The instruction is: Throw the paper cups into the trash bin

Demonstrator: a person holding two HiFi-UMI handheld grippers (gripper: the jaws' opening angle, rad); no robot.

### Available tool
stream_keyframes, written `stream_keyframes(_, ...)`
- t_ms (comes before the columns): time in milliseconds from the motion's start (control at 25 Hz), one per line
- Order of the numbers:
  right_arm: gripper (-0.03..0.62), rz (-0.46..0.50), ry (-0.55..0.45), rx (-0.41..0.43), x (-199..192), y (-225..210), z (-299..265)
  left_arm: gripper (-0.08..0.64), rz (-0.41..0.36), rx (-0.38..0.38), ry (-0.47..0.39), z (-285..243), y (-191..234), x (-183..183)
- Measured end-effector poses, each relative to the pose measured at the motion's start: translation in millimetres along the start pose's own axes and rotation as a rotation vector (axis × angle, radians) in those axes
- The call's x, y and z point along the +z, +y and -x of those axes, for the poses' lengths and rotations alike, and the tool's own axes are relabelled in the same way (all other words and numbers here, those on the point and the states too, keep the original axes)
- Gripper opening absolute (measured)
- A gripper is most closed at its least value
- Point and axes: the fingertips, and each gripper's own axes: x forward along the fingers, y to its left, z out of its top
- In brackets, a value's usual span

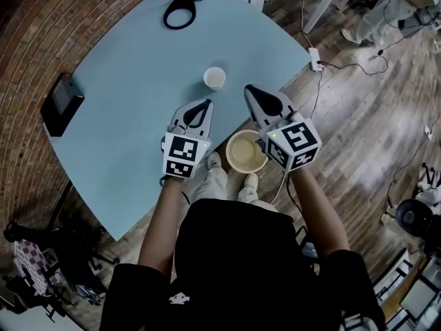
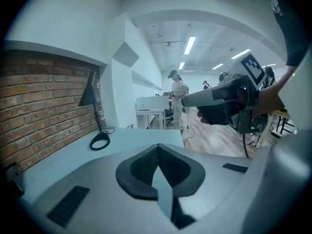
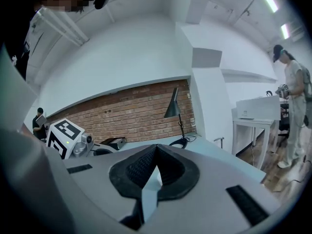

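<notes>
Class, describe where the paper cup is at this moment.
In the head view the paper cup stands upright on the light blue table, just beyond the left gripper and to the picture's left of the right gripper.

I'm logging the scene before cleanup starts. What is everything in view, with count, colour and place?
table: one, light blue, centre
paper cup: one, white, upright mid-table
trash bin: one, beige, on the floor by the table's near edge
lamp base: one, black ring, table's far end
flat device: one, black, table's left edge
power strip: one, white, floor at right
other person: one, pale clothes, standing far right
left tongs: one, grey, shut, empty, just short of the cup
right tongs: one, grey, shut, empty, right of the cup
</notes>
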Motion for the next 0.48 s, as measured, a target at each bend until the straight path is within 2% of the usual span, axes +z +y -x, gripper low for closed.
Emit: stream_keyframes(480,0.002,-0.071,0.049,-0.136,-31,-34,-11,0.003,-0.072,-0.165,0.113,-63,18,-36)
